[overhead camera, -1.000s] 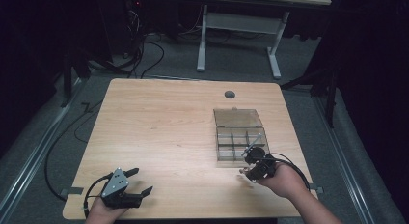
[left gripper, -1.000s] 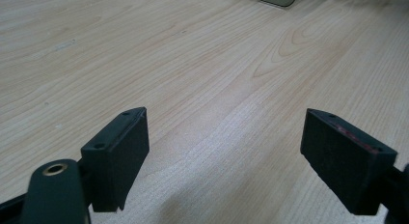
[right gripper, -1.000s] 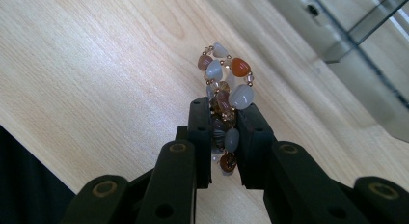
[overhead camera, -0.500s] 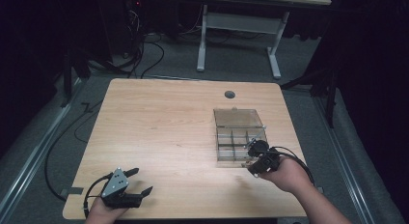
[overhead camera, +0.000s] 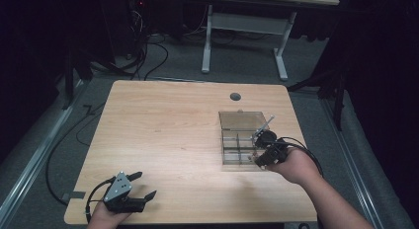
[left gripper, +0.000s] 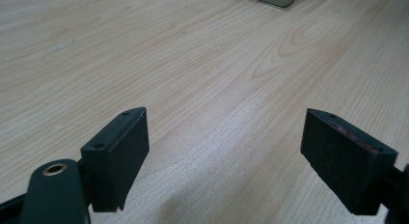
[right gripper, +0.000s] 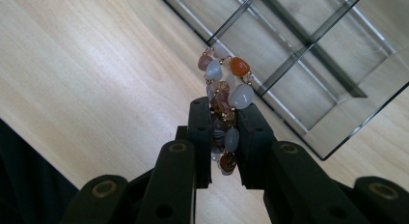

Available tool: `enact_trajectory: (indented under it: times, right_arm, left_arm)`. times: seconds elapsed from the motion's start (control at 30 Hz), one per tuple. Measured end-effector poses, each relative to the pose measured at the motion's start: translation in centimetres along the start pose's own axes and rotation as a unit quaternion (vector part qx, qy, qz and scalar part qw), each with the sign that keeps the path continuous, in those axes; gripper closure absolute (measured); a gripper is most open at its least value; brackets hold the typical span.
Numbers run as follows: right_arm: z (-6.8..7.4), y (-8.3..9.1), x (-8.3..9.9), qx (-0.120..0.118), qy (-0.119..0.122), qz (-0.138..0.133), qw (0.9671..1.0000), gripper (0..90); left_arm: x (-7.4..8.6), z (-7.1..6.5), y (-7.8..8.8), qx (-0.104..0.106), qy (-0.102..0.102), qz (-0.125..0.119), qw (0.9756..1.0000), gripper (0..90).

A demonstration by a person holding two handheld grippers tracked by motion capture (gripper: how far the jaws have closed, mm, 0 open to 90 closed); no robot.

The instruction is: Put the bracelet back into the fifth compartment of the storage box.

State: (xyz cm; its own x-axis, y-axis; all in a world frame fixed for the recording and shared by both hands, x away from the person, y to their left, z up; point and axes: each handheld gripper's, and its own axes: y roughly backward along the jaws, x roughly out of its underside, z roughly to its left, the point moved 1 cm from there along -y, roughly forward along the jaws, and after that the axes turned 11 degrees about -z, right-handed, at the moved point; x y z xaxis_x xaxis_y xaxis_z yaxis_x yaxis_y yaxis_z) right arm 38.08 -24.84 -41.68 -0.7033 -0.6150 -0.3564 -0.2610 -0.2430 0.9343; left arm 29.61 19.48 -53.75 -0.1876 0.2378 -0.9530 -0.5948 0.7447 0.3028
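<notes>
My right tongs [right gripper: 223, 127] gripped a beaded bracelet [right gripper: 224, 96] just above the clear divided box's [overhead camera: 242, 121] near edge. My left tongs [left gripper: 226, 151] idled spread over the table [overhead camera: 163, 125]. Next, I judged, came lowering it into a compartment.

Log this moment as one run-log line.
right gripper: shut on bead bracelet, by divided clear box | left gripper: open, over bare table

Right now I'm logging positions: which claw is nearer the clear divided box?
Right. The right claw hovers at the clear divided box, gripping a bead bracelet; the left claw sits far across the table.
</notes>
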Motion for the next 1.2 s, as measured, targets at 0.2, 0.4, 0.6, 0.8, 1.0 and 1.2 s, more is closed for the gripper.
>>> enact_trajectory:
  times: [0.2, 0.4, 0.6, 0.8, 1.0, 1.2]
  right_arm:
    - [-0.8, -0.5, -1.2, 0.004, 0.000, -0.002, 1.0000, 79.3]
    - [-1.6, -1.4, -2.5, 0.008, -0.001, 0.003, 1.0000, 79.3]
    - [-2.3, -2.7, -3.5, 0.011, -0.003, 0.006, 0.9999, 79.4]
    - [-2.6, -4.2, -3.8, 0.008, 0.000, 0.009, 0.9999, 80.0]
    - [-2.6, -5.2, -3.7, 0.007, -0.005, 0.017, 0.9998, 82.6]
    - [-2.5, -6.1, -3.6, 0.003, -0.007, 0.022, 0.9997, 82.7]
  left_arm:
    - [0.0, 0.0, 0.0, 0.001, 0.000, -0.001, 1.0000, 17.8]
    - [0.0, 0.0, 0.0, 0.002, 0.000, -0.001, 1.0000, 17.8]
    - [0.0, 0.0, 0.0, 0.004, 0.000, -0.001, 1.0000, 17.7]
    - [0.0, 0.0, 0.0, 0.004, -0.001, 0.000, 1.0000, 17.7]
    - [0.0, 0.0, 0.0, 0.004, -0.001, 0.000, 1.0000, 17.8]
    - [0.0, 0.0, 0.0, 0.005, -0.003, 0.001, 1.0000, 17.7]
